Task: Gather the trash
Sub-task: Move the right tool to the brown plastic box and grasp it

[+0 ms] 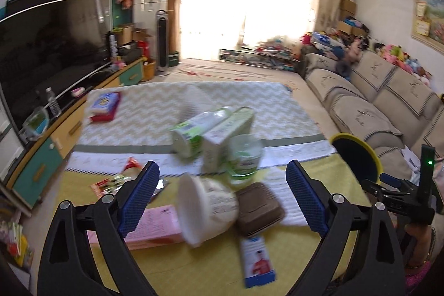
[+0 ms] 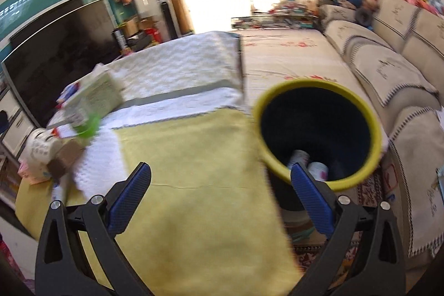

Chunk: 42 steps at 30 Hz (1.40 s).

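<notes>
Yellow-rimmed bin (image 2: 319,135), contents half-hidden; blurred trash pile (image 1: 219,157); both tools (image 1: 222,193) (image 2: 220,193) wide, empty

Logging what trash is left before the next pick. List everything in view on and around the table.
white paper cup: 1, on its side, between the left fingers
brown box: 1, beside that cup
pink booklet: 1, table's near left
blue-white carton: 1, near edge
clear plastic cup: 1, greenish, mid-table
green-white bottle: 1, lying down
pale green box: 1, against the bottle
yellow-rimmed bin: 1, right of table, two cups inside
left gripper: open
right gripper: open
</notes>
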Tool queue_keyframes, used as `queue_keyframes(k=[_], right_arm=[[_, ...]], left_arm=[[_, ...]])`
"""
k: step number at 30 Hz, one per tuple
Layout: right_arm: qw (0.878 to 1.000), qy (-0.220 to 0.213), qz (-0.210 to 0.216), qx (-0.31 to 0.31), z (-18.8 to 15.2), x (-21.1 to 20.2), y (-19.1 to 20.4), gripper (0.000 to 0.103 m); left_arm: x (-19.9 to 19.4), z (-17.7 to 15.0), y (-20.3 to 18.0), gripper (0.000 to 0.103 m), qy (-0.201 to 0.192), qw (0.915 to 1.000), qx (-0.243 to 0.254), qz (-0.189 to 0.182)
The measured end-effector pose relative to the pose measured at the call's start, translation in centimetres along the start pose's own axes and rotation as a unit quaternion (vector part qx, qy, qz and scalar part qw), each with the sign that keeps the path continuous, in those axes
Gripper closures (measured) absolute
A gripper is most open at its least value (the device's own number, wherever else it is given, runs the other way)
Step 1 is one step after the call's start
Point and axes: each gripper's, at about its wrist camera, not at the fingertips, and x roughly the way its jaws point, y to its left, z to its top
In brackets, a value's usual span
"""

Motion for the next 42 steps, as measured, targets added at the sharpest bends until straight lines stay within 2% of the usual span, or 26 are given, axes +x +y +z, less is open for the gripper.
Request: queue_keyframes(k=[3,7,12,15,18,25,29,32,38,42], right_arm=[[0.998,-0.012,0.05,-0.027,0.2,-0.1,3.8,0.007],[0.988,-0.034,0.125,-0.084,0.2,-0.9,9.1,0.007],[0.977,-0.026,0.131,-0.169,-0.6,0.0,15.5,0.008],[0.972,-0.013,0.124,-0.2,-1.4,1.1,18.1,0.015],[0.971,-0.002,0.113,-0.212,-2.0,2.0,19.2,0.018],[0.973,0.02,0.081,-0.216,-2.1,4.4,20.3,0.019],[0.973,0.024,0.07,-0.219,-2.3,5.3,20.6,0.028],[0.973,0.02,0.074,-0.217,-2.3,5.4,20.7,0.043],[0.975,0.013,0.083,-0.208,-1.9,4.7,20.3,0.044],[0.976,0.004,0.118,-0.183,-1.1,3.4,19.3,0.044]], left_arm=[[-0.6,-0.9,2.4,0.012,-0.003,0.9997,-0.018,0.018],[-1.2,-1.9,4.6,0.012,-0.006,0.9989,-0.034,0.032],[-1.5,-2.9,5.8,0.012,-0.007,0.9986,-0.041,0.034],[-1.5,-3.1,6.1,0.012,-0.008,0.9985,-0.041,0.035],[-1.4,-3.3,6.4,0.011,-0.006,0.9983,-0.045,0.035],[-0.9,-4.0,7.2,0.011,0.001,0.998,-0.053,0.035],[-0.5,-4.3,7.1,0.011,0.006,0.9981,-0.053,0.032],[-0.3,-4.4,7.0,0.011,0.008,0.9982,-0.052,0.03],[-0.2,-4.4,6.8,0.011,0.009,0.9983,-0.05,0.029],[-0.1,-4.3,6.6,0.011,0.009,0.9984,-0.049,0.029]])
